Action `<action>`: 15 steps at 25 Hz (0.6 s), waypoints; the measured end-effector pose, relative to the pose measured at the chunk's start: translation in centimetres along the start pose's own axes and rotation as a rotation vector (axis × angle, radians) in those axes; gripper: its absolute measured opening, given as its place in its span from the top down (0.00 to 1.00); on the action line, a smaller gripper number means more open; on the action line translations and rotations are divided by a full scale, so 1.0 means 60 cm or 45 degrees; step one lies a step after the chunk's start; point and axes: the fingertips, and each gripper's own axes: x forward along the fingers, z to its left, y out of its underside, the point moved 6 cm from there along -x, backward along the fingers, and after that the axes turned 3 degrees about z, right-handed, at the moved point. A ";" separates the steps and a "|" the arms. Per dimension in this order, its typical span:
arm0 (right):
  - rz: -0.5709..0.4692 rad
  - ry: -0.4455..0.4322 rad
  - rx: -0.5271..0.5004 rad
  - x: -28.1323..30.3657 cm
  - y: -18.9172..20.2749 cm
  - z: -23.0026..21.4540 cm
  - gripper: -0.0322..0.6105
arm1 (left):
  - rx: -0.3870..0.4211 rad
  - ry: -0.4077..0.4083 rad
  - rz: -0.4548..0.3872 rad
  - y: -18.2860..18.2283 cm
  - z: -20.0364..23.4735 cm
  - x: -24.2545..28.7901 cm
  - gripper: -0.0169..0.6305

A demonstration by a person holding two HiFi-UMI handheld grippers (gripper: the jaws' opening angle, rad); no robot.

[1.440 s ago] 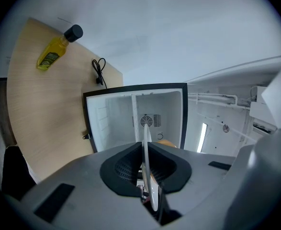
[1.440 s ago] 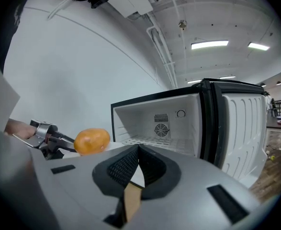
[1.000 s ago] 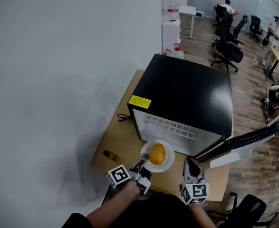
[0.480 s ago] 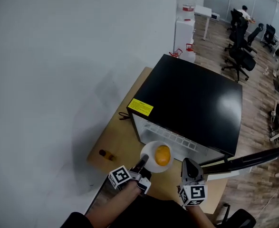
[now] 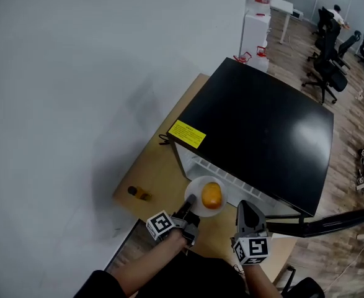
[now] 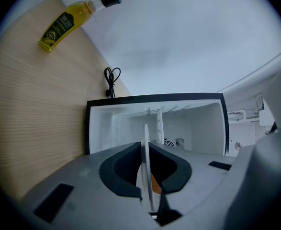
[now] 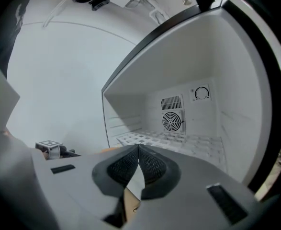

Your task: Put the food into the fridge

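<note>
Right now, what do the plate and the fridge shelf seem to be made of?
Plate: likely glazed ceramic or melamine; white, smooth, with a thin rigid rim seen edge-on. Fridge shelf: probably white-coated wire; an open grid of thin bars.

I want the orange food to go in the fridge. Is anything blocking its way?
Nothing visible blocks it. The fridge door is swung open, the wire shelf looks bare, and the left gripper holds the plate with the orange food right at the opening.
</note>
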 end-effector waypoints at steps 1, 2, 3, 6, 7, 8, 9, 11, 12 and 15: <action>0.002 -0.004 0.008 0.004 0.001 -0.001 0.86 | 0.003 -0.012 -0.011 -0.002 0.010 0.002 0.93; 0.004 -0.007 0.013 0.008 0.003 -0.001 0.86 | 0.009 -0.035 -0.021 -0.004 0.022 0.003 0.93; 0.005 -0.009 0.015 0.011 0.004 -0.001 0.86 | 0.016 -0.057 -0.031 -0.005 0.031 0.004 0.93; 0.006 -0.010 0.013 0.020 0.005 -0.002 0.86 | 0.022 -0.084 -0.062 -0.010 0.052 0.013 0.93; 0.007 -0.010 0.012 0.022 0.007 -0.002 0.86 | 0.027 -0.084 -0.071 -0.011 0.060 0.017 0.93; 0.010 -0.012 0.013 0.025 0.009 -0.001 0.86 | 0.033 -0.081 -0.078 -0.013 0.067 0.020 0.93; 0.014 -0.014 0.016 0.027 0.012 0.001 0.86 | 0.041 -0.075 -0.082 -0.015 0.073 0.024 0.93; 0.023 -0.018 0.021 0.029 0.015 0.003 0.86 | 0.052 -0.058 -0.090 -0.018 0.081 0.032 0.93; 0.027 -0.019 0.022 0.030 0.017 0.003 0.86 | 0.053 -0.045 -0.094 -0.018 0.084 0.037 0.93; 0.040 -0.016 0.025 0.033 0.022 0.001 0.86 | 0.046 -0.029 -0.124 -0.020 0.101 0.047 0.93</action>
